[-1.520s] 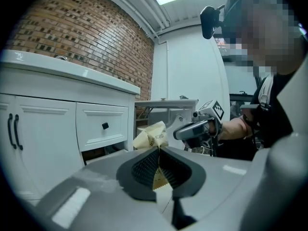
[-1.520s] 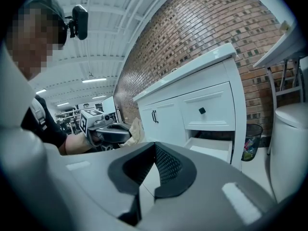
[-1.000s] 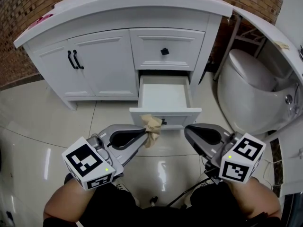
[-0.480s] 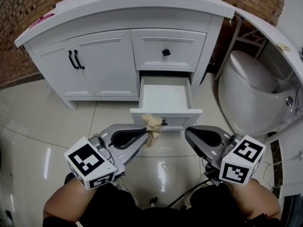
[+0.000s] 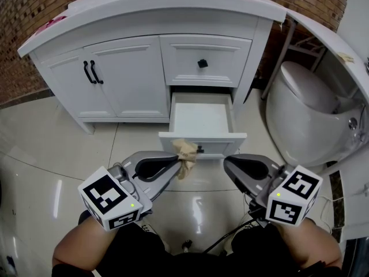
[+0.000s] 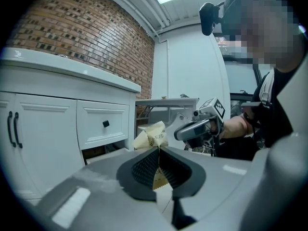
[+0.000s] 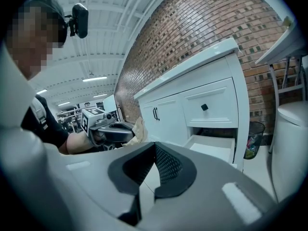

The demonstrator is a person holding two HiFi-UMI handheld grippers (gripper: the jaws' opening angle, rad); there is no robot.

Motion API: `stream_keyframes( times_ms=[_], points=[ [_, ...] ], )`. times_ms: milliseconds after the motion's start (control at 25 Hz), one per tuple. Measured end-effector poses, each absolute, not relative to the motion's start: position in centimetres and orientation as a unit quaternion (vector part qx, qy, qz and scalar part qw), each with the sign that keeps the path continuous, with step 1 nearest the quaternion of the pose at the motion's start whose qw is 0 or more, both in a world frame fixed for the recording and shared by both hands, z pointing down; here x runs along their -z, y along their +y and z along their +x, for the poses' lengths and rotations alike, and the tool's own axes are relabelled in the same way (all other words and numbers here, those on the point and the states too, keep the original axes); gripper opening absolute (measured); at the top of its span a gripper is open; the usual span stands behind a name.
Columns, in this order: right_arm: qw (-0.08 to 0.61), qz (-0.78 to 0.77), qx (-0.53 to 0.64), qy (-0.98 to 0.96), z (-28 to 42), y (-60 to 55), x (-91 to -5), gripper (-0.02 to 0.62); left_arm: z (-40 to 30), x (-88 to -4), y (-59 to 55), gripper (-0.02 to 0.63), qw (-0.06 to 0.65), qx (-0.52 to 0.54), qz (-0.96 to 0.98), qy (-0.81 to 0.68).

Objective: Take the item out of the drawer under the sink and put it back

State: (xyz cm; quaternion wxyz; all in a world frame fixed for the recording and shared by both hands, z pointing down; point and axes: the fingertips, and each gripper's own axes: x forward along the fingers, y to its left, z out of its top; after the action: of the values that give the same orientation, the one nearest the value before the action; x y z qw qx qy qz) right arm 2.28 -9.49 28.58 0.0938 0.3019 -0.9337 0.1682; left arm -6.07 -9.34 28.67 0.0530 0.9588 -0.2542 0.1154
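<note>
The left gripper (image 5: 176,163) is clamped on a small beige packet (image 5: 185,152). The packet hangs just in front of the open drawer (image 5: 202,119), at its 6 o'clock side, and the drawer floor looks bare. The right gripper (image 5: 226,161), at 3 o'clock from the left one, has its jaws together with nothing between them. To return the packet well, the left gripper should probably move toward 12 o'clock, high enough to pass the drawer's front. It should then lower inside the drawer and only then let go.

Your right tongs (image 7: 154,146) sit closed and empty, facing the open white lower drawer (image 7: 214,148); your left tongs (image 7: 131,132) pinch a crumpled beige paper packet (image 7: 140,127).
</note>
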Motion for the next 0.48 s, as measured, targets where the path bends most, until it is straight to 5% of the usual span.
stream_keyframes(
  times_ms=[480],
  points=[
    [0.097,0.298,-0.171,-0.934,2.09,-9.3,-28.82,0.003,-5.61,-29.01,-9.12,0.012,0.054,-0.121,0.959,-0.249]
  ],
)
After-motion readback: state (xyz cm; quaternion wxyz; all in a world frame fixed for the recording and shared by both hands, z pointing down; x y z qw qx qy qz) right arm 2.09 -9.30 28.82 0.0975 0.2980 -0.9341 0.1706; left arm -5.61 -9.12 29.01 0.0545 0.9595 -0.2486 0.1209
